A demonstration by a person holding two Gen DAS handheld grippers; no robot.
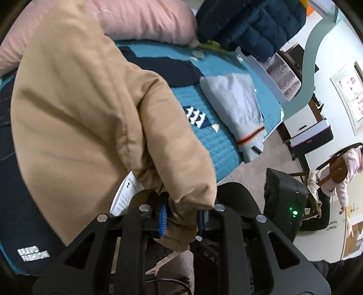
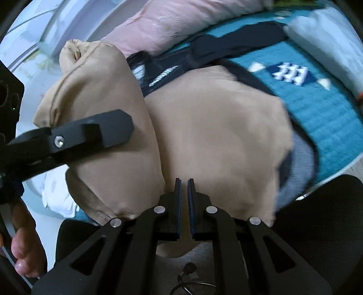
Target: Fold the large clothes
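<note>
A large tan jacket (image 1: 74, 109) lies on a teal quilted bed cover (image 1: 222, 145). My left gripper (image 1: 181, 217) is shut on the jacket's sleeve cuff and lifts that part over the body. In the right wrist view the tan jacket (image 2: 215, 140) fills the middle, with one sleeve (image 2: 102, 99) folded up at the left. My right gripper (image 2: 184, 188) hovers just over the jacket's near edge, jaws nearly closed with a thin gap and nothing between them. The left gripper's black body (image 2: 74, 136) crosses the sleeve.
A pink pillow (image 1: 136, 20), a navy puffer jacket (image 1: 249, 22) and a folded grey garment (image 1: 238, 102) lie on the bed. A dark navy garment (image 2: 204, 50) lies under the tan jacket. A black box (image 1: 285, 199) stands on the floor; a person (image 1: 340, 172) sits at right.
</note>
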